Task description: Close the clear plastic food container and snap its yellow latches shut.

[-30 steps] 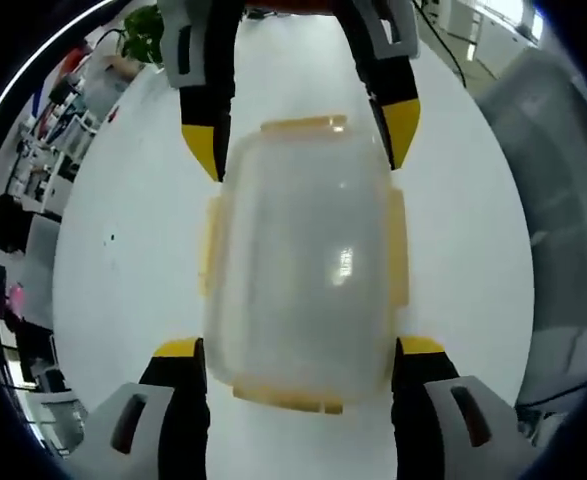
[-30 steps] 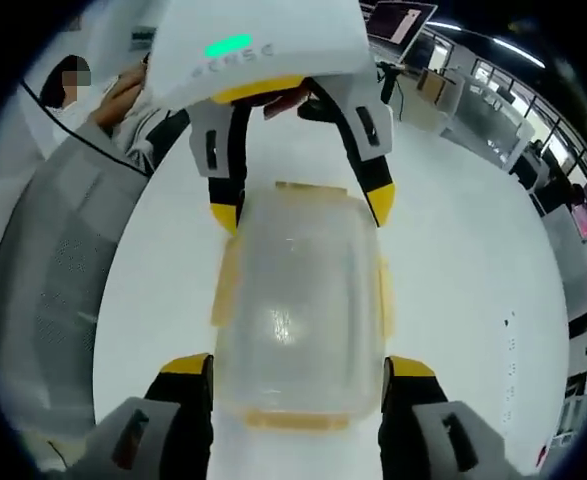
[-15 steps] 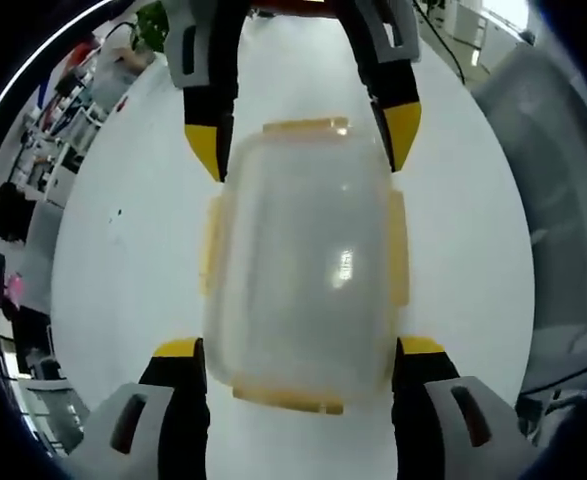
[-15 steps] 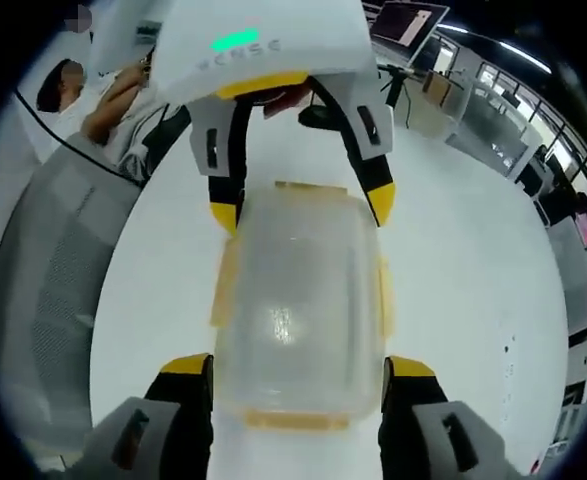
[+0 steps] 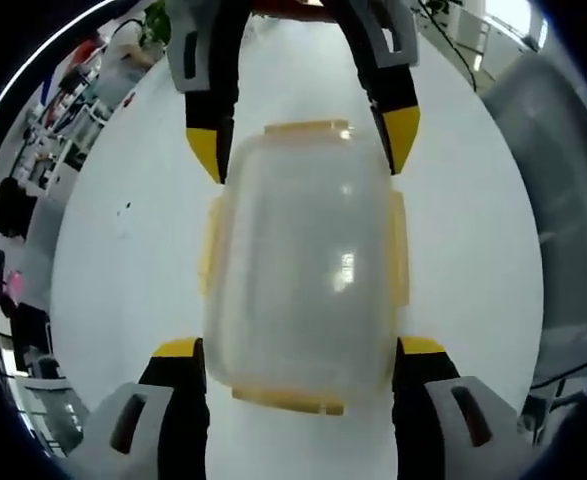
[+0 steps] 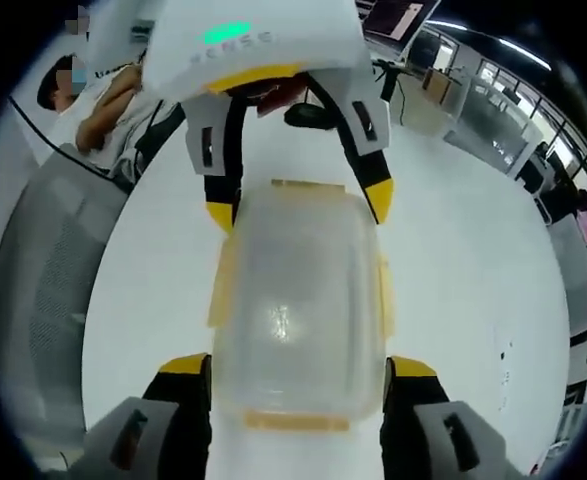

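The clear container sits lid-on on the white table, with the left gripper and right gripper each spread wide around opposite ends.

— What do my grippers look like?
— My left gripper has grey jaw bodies with dark slots, black arms and yellow tips.
— And the right gripper?
— Same grey, black and yellow. Beyond its jaws, the left one carries a white housing with a green light strip.
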### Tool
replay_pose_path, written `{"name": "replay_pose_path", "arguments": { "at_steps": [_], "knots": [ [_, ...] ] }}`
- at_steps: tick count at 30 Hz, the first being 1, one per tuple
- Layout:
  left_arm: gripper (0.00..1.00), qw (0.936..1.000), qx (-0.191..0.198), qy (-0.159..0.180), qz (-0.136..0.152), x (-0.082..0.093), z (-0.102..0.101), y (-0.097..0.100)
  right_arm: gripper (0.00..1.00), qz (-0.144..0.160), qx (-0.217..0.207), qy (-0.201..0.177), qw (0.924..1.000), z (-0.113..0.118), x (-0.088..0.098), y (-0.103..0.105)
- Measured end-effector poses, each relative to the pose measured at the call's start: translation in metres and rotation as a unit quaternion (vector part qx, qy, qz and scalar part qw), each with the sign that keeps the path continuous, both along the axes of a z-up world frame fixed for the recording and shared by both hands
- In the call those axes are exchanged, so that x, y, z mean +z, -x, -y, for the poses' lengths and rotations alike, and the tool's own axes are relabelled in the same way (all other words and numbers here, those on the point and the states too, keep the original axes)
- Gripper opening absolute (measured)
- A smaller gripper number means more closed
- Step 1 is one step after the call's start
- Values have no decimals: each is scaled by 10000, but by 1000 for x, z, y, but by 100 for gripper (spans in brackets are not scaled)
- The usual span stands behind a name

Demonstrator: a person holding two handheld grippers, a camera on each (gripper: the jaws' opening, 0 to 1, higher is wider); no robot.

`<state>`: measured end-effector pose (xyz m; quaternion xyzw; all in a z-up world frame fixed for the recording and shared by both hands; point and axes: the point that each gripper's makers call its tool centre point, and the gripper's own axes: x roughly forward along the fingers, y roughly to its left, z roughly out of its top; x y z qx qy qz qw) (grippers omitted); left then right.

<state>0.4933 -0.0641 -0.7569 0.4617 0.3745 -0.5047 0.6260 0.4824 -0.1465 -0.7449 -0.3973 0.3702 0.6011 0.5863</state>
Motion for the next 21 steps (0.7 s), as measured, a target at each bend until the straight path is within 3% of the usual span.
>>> {"name": "replay_pose_path", "arguments": {
  "at_steps": [21],
  "knots": [
    [74,10000,61,12,14,0,-1,-11,69,69,56,3,10000,-1,1,-11]
  ]
}}
